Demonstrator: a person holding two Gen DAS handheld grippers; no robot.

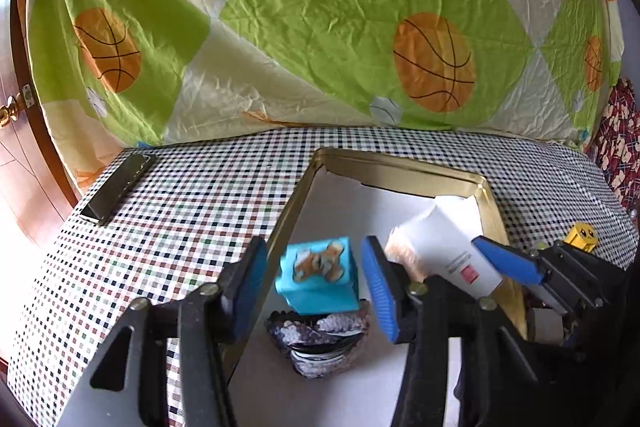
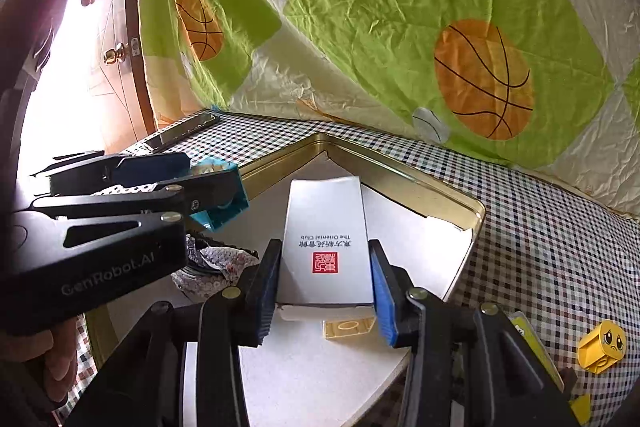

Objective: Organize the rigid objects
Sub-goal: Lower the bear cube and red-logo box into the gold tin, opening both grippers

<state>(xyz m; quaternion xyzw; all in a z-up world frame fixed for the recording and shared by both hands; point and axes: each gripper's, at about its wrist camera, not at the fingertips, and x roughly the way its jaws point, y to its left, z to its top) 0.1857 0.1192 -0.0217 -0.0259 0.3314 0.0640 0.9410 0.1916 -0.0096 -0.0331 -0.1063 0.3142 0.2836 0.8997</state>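
One tray [image 2: 404,183], one white box [image 2: 326,227], one blue cube [image 1: 318,277], one yellow cube [image 2: 602,347], one foil packet [image 1: 320,341], one dark bar [image 1: 118,189].

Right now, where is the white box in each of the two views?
Left wrist view: the white box is right of centre, tilted, in the right tool.
Right wrist view: the white box is at centre, between that tool's pads.
Shared landmark: the gold tin below it.

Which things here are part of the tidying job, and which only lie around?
Job: white box in right gripper; blue cube between left gripper fingers; gold tin; yellow cube.
Around: basketball cloth; dark bar.
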